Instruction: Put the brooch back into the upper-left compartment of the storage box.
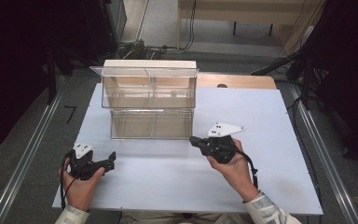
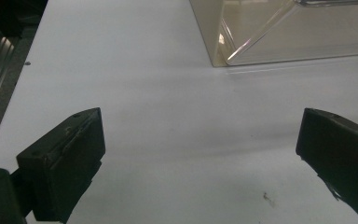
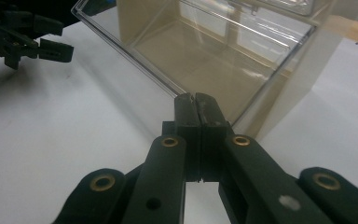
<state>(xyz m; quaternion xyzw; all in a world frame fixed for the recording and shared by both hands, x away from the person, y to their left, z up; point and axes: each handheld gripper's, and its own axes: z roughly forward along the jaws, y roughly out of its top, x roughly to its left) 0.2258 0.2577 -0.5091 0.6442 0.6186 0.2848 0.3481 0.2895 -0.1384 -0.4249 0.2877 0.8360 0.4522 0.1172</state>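
Clear bin (image 1: 150,100) stands mid-table (image 1: 261,177), empty; right tongs (image 1: 195,140) clenched on nothing at its lower front corner, left tongs (image 1: 110,158) released well apart. A careless nudge could slide the light plastic backwards.

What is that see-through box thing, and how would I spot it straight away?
Look at the white table. Toward its far edge stands a clear plastic container, two open-fronted bins stacked one above the other. It is the one transparent thing there; the left gripper and right gripper nearer the person are black.
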